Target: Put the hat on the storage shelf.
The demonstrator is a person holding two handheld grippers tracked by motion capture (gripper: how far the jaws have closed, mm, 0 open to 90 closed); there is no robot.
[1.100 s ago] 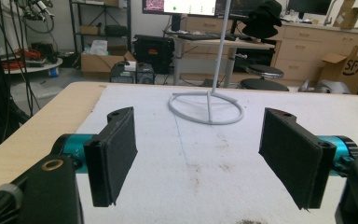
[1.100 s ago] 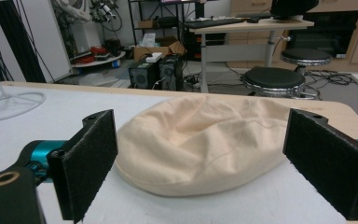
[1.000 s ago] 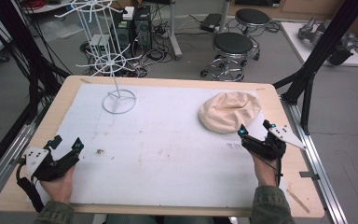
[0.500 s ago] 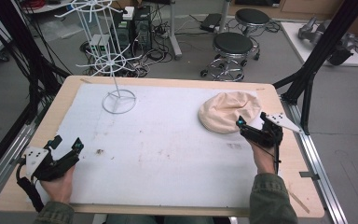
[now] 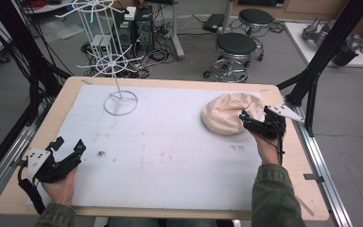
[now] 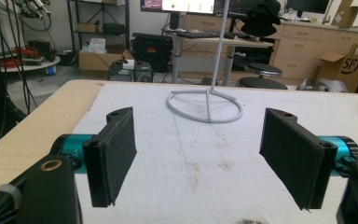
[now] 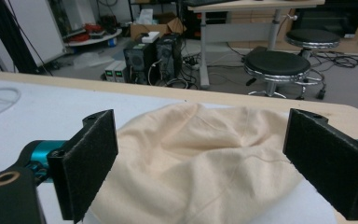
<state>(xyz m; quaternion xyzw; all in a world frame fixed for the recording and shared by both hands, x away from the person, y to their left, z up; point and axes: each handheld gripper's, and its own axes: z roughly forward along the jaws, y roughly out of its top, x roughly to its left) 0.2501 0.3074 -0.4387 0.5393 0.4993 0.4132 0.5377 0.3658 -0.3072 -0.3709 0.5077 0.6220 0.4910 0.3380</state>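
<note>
A soft beige cloth cap lies crumpled on the white mat at the right rear. My right gripper is open at the cap's near right edge, its jaws standing wide on either side of the cloth, with nothing gripped. At the front left corner my left gripper rests open and empty above the mat. In the left gripper view its jaws frame the ring base of a white wire stand, which rises at the rear left.
The white mat covers most of a wooden table. Black frame posts stand at both sides. Two stools and computer cases are on the floor beyond the far edge.
My right gripper has moved forward and a little left, up to the cap's near edge. The left gripper has stayed where it was.
</note>
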